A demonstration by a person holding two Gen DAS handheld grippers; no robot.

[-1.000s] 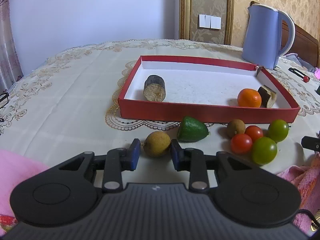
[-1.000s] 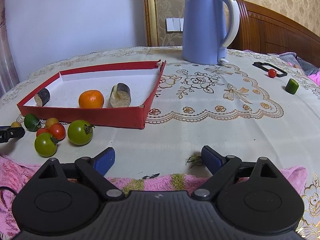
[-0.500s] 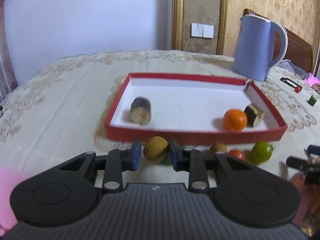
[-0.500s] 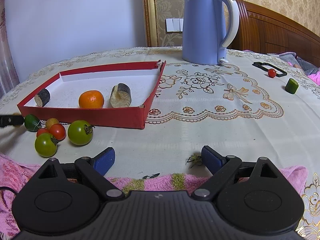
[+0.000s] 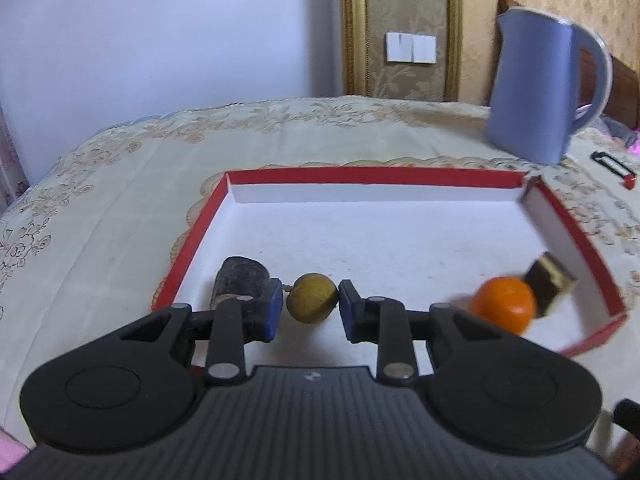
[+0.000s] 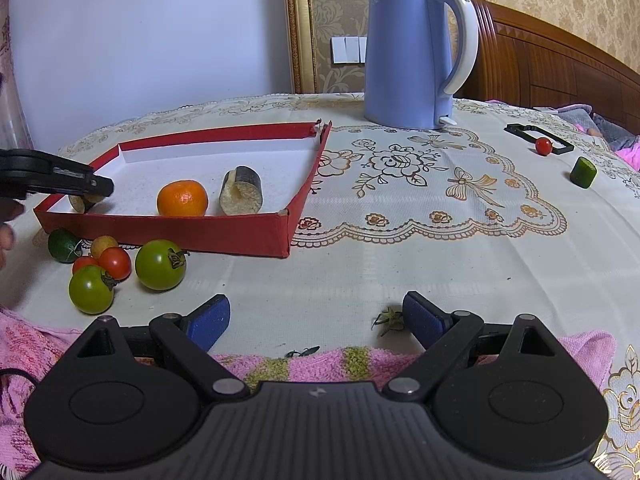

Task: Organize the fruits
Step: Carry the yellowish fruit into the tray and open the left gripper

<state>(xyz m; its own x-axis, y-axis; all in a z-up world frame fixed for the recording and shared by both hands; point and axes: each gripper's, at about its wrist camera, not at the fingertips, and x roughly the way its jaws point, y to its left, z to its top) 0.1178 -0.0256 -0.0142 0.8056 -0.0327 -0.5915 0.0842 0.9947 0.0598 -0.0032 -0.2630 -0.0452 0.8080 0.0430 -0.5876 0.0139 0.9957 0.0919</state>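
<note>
My left gripper (image 5: 310,309) is shut on a small yellow-brown round fruit (image 5: 312,298) and holds it over the near left part of the red tray (image 5: 376,176). Inside the tray lie an orange (image 5: 504,308) and two dark cut pieces (image 5: 240,280) (image 5: 550,284). In the right wrist view the left gripper (image 6: 60,178) reaches over the tray's left corner, and the held fruit is hidden there. In front of the tray (image 6: 180,230) sit two green tomatoes (image 6: 160,264), red tomatoes (image 6: 115,263) and a dark green fruit (image 6: 62,245). My right gripper (image 6: 316,320) stands open above the table's front edge, nothing between its fingers.
A blue kettle (image 6: 412,56) stands behind the tray on the right. At the far right lie a red cherry tomato (image 6: 543,146), a black frame (image 6: 538,140) and a green cut piece (image 6: 583,172). A pink towel (image 6: 320,364) covers the near table edge.
My left gripper lifted the yellow-brown fruit off the table and carried it forward over the tray's near wall. The right gripper has not moved.
</note>
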